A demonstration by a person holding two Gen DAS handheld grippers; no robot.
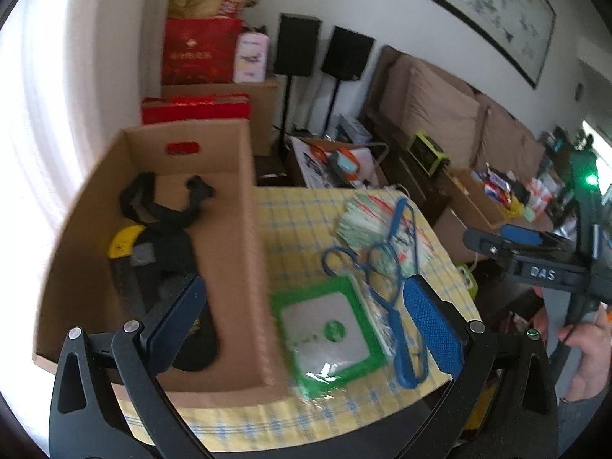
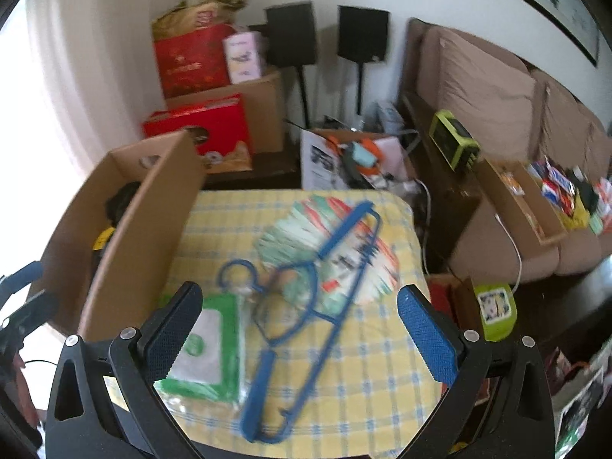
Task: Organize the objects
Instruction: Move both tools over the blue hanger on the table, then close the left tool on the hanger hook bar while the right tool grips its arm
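Two grippers, left [image 1: 306,319] and right [image 2: 300,327], gape wide with nothing held. I judge the job partly done: black strapped gear [image 1: 164,237] lies in the brown cardboard box [image 1: 229,206]; blue plastic hanger [image 2: 306,298], green-bordered packet [image 2: 206,348] and striped paper fan [image 2: 332,244] remain on the yellow checked tablecloth [image 2: 375,375].

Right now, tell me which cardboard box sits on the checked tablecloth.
The open cardboard box with the handle cutout, holding the black strap; it stands beside the green packet. The other boxes stand off the table.
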